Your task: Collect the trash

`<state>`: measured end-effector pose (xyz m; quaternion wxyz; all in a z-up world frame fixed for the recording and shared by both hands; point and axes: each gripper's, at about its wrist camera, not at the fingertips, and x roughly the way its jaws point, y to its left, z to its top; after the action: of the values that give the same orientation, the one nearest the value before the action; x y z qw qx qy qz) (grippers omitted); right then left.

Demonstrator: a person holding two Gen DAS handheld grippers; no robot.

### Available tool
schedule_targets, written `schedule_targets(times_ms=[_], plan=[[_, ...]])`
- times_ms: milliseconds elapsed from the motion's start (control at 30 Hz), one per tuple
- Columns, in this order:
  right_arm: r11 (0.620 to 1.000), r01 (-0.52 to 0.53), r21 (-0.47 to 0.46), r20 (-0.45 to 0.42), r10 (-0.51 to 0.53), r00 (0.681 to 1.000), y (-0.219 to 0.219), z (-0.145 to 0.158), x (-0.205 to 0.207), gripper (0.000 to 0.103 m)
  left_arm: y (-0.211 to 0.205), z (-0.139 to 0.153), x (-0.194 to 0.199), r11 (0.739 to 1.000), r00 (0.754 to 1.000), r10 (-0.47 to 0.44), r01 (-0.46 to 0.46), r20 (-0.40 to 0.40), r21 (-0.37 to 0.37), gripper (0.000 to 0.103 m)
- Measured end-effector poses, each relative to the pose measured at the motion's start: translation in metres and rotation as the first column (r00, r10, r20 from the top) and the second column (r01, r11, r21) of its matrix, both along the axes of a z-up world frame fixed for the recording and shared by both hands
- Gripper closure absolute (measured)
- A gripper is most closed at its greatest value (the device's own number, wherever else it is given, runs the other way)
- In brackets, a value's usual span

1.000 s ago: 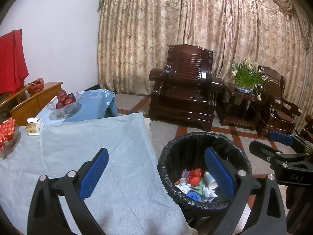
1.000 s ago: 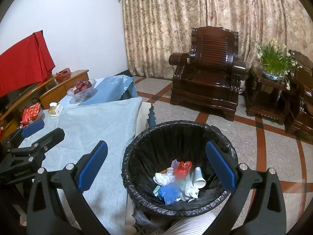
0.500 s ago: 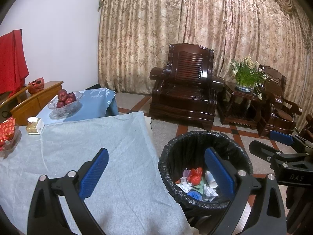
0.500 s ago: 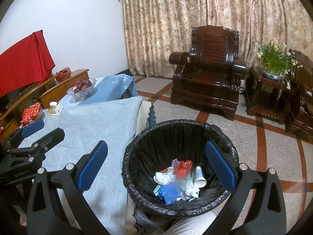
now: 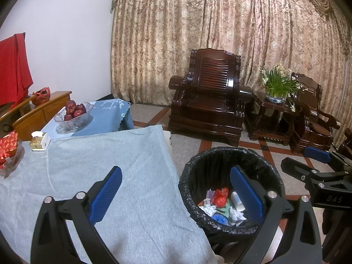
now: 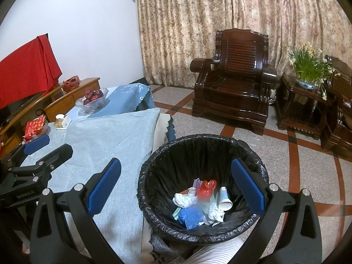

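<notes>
From my right gripper (image 6: 176,187), spread wide and empty, I look into the black-lined trash bin (image 6: 154,169) holding crumpled tissues (image 6: 183,199), a red bag (image 6: 205,190) and a paper cup (image 6: 224,199).

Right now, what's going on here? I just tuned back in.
A person holds two tools near a black-lined trash bin beside a table under a grey-blue cloth. Both the left tool and the right tool are open and hold nothing. The bin already contains crumpled tissues, a red bag, a blue bag and a paper cup. The near part of the cloth shows no loose trash; a fruit bowl sits farther back.
</notes>
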<state>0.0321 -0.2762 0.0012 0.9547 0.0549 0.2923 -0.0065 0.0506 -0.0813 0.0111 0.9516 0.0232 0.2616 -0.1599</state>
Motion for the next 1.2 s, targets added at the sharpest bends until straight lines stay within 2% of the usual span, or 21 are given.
schedule_targets(times_ms=[1200], plan=[[1.000, 0.000, 0.000, -0.004, 0.000, 1.000, 0.0016, 0.0007, 0.0012, 0.006, 0.0011, -0.0010, -0.0014, 1.000, 1.000, 0.001, -0.001, -0.002, 0.002, 0.006]])
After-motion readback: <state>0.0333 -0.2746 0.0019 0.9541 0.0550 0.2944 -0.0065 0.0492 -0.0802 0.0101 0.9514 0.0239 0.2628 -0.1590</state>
